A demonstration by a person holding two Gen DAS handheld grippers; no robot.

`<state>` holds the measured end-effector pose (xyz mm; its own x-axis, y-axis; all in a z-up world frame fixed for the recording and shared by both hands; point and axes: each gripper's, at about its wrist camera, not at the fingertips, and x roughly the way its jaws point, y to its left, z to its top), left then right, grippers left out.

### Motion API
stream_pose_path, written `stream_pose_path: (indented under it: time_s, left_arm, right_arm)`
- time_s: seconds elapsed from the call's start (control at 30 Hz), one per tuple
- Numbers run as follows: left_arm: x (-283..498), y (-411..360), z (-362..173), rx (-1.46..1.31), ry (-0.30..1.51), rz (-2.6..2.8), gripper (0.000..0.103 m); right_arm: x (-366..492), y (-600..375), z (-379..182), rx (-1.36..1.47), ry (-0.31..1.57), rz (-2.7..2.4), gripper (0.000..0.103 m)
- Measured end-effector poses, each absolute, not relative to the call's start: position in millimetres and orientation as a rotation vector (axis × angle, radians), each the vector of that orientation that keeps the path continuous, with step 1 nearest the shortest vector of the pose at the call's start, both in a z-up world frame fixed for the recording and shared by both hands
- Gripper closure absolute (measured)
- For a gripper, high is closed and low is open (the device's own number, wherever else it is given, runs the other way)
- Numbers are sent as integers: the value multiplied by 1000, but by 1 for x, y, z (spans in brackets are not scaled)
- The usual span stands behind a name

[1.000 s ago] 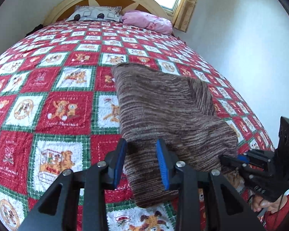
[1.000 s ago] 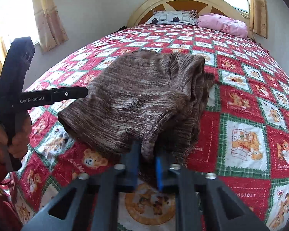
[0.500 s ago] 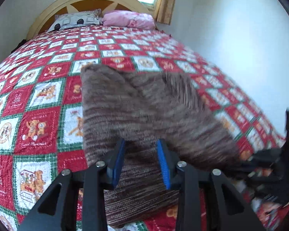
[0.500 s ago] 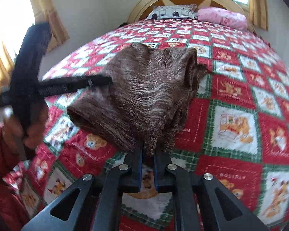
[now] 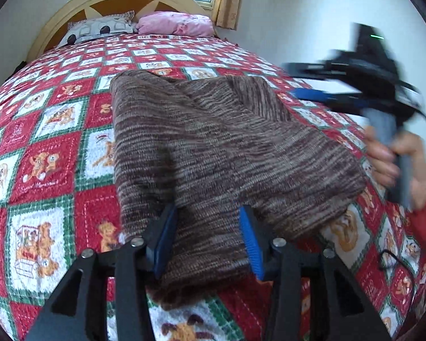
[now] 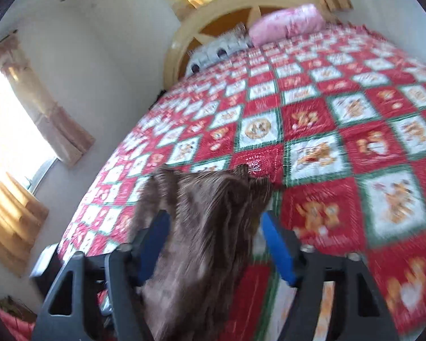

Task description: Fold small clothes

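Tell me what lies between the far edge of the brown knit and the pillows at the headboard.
Only bare quilt, seen in the left wrist view: nothing lies between the brown knit and the pillows.

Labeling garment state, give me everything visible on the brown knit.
The knit is brown, marled with pale streaks, soft and thick-looking. It lies folded in overlapping layers on the quilt, long axis running toward the headboard, the right layer slanting across. Its near edge sits between the open left claw pads, apparently unpinched. The right claw, blurred, has just been opening, with knit still between its pads.
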<state>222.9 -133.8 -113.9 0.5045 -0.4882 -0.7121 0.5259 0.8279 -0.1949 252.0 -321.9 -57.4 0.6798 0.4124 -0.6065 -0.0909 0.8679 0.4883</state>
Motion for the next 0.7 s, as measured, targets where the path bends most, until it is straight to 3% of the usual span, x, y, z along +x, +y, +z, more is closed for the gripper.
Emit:
stream_pose_path:
  time_s: [0.13,0.17,0.2,0.23,0.3,0.53,0.7]
  left_arm:
    - [225,-134,-116,20,854,-634,50]
    - [225,-135,-116,20,853,-643,47]
    - [224,-136,-116,22,851,-650,45]
    - [224,-138,-116,27,849,-658,40]
    - [222,-141,-115,44,845,-664,37]
    - [219,-141,-115,41,843,-678,33]
    - [219,-140,-114,39,845,-679,33]
  right_arm:
    - [301,-303,-80,380,844,326,40]
    - [311,-296,-85,349,871,325,46]
    - [318,-291,-89,330,886,339,65]
    - [322,-285,-91,308,905,352,76]
    - [320,-276,-88,229,908,325,81]
    - [272,-207,-65,-260,712,313,84]
    - [242,-154,-87,-586,668,380,84]
